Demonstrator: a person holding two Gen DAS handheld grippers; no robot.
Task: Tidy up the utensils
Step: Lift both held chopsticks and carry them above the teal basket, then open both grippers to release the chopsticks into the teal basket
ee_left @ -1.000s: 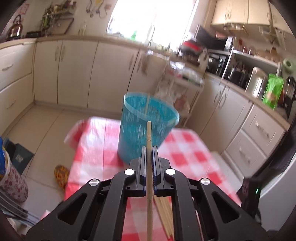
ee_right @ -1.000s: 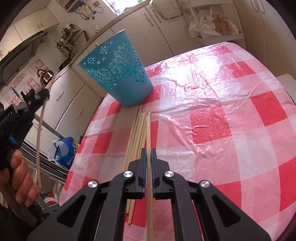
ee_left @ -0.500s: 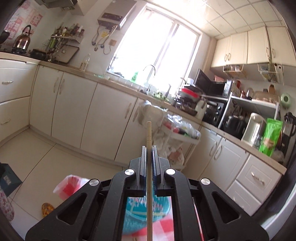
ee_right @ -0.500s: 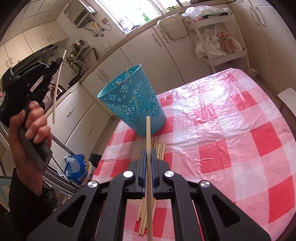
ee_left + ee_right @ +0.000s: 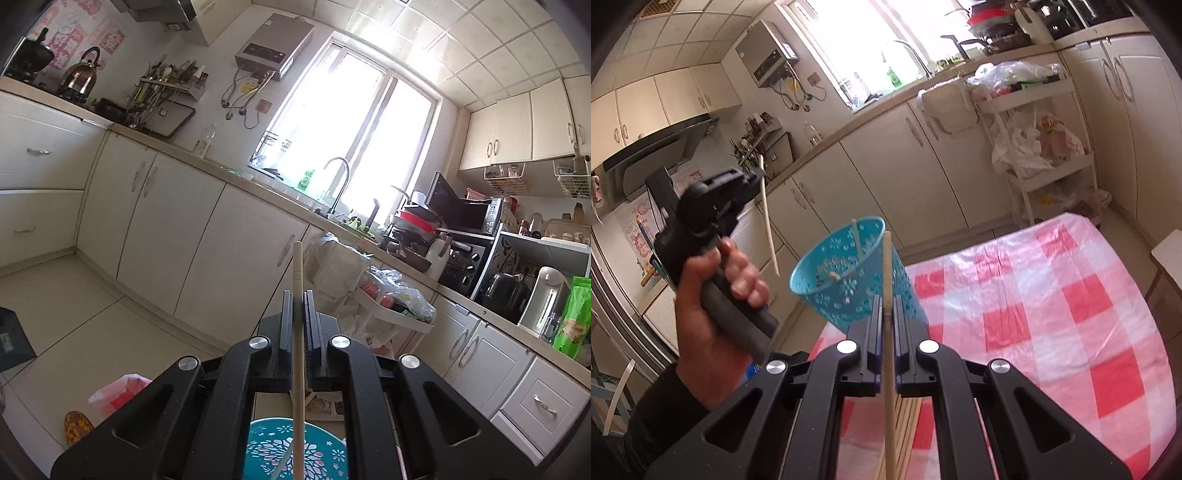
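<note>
Both hand-held grippers have risen since the earlier frames: the left hand-held gripper [image 5: 297, 306] has tipped up from facing the pink-and-white checked counter [image 5: 1052, 302] to facing the kitchen window, and the right hand-held gripper [image 5: 885, 310] has lifted off the counter so that less of the loose bundle of wooden chopsticks [image 5: 908, 439] shows beneath it. Each has its jaws closed narrowly on a single pale wooden chopstick. The left one's chopstick [image 5: 298, 332] runs lengthwise along the fingers, its blunt end poking forward past the tips and its lower end pointing down over the turquoise perforated plastic basket [image 5: 295, 454], which sits directly below and slightly behind the left fingers. In the right wrist view that same chopstick [image 5: 768, 225] hangs steeply with its tip just left of and above the basket's rim [image 5: 838, 254], not yet inside. The right one's chopstick [image 5: 888, 332] is likewise gripped along the fingers, its top end lying in line with the basket ahead. By my judgement the left hand is nearer the drop: its stick is nearly upright but must shift a little rightward to clear the rim
</note>
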